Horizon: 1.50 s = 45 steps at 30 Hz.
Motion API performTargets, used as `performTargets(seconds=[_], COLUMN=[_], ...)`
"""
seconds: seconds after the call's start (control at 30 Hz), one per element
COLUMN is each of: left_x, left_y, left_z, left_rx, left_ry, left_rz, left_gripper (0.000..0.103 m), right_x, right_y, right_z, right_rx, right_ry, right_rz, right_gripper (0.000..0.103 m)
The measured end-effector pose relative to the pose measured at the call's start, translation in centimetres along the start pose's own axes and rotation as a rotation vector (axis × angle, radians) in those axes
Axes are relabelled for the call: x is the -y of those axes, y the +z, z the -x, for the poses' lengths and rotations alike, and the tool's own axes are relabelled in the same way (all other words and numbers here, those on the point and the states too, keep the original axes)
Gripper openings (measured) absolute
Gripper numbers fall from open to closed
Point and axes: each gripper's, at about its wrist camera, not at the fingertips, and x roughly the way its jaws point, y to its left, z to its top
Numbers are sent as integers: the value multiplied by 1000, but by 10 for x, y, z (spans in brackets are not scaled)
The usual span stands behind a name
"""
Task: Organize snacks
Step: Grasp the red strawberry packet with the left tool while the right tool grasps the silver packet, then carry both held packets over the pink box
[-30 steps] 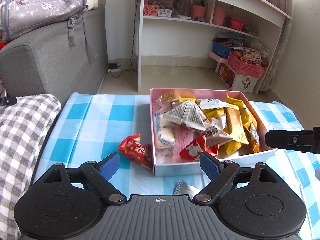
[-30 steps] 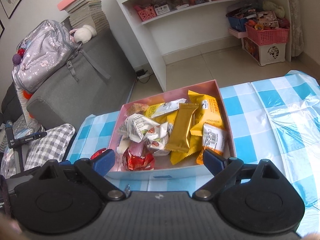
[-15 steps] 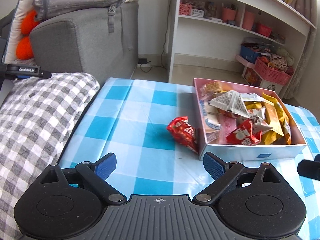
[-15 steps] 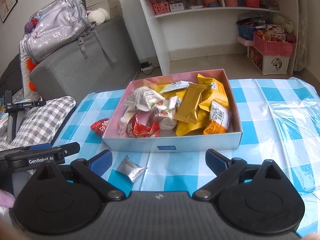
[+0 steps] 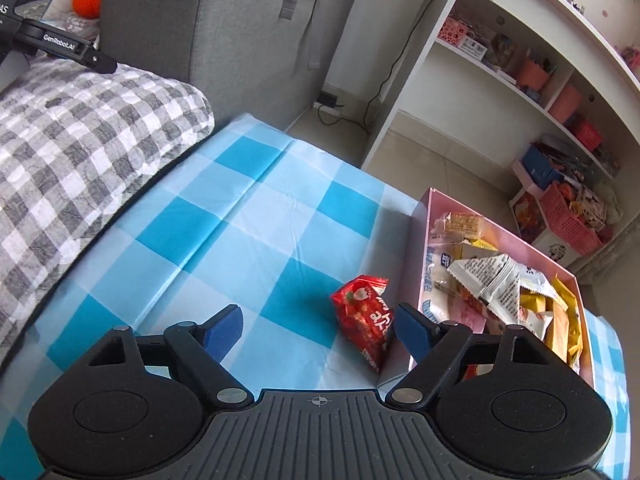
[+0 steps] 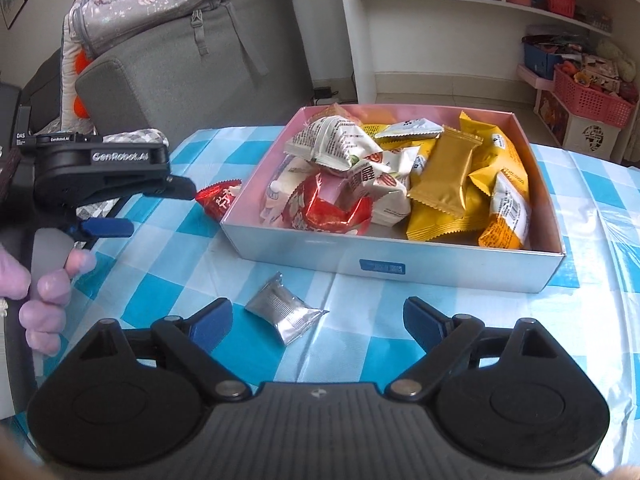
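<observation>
Moved since earlier: both grippers have swung down toward the desk, and the left wrist view, which a second ago faced the box head-on, now looks along the box's left side at the stray red packet.
Left gripper: jaws apart with nothing pressed between the pads; they have just been closing a little. The red packet lies just ahead, nearer the right pad.
Right gripper: jaws wide, also just narrowed a little, nothing gripped. The silver packet sits on the desk between the fingers, nearer the left one.
Box: pink inside, pale outside, on the checked blue cloth toward the far edge of the desk; already heaped with snacks in yellow, gold, white and red wrappers.
Red packet: outside the box, lying on the desk and leaning against the box's left wall.
Silver packet: outside the box, on the desk just in front of the box's near wall.
Done: most snacks are in the box, by the look of it.
Left: these two loose packets appear to be what remains; neither is gripped yet.
Writing: "GenRobot.AI" in white on the left gripper's body, seen from the right wrist view, with a small "DAS" tag beside it. The red packet carries white characters, too distorted to read; print on the box snacks is too small to make out.
</observation>
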Motion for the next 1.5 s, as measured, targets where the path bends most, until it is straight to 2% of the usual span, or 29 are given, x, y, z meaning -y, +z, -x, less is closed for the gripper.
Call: performTargets(seconds=[0.17, 0.3, 0.47, 0.6, 0.83, 1.17, 1.5], left_x=[7, 7, 14, 18, 17, -1, -4], left_y=[1, 2, 2, 2, 3, -1, -12], left_z=[-21, -33, -41, -42, -38, -18, 4], left_rx=[-33, -56, -66, -66, -84, -128, -164], left_ry=[-11, -40, -65, -64, -52, -47, -87], left_rz=[42, 78, 63, 46, 1, -67, -172], left_gripper=[61, 48, 37, 33, 31, 31, 31], right_x=[-8, -9, -11, -17, -27, -6, 18], right_y=[-1, 0, -2, -3, -6, -6, 1], right_z=[-12, -21, -30, -31, -29, -8, 9], right_rx=[-24, -41, -61, -51, -41, -51, -42], right_ry=[8, 17, 18, 7, -50, -48, -11], right_rz=[67, 74, 82, 104, 166, 123, 31], right_gripper=[76, 67, 55, 50, 26, 22, 22])
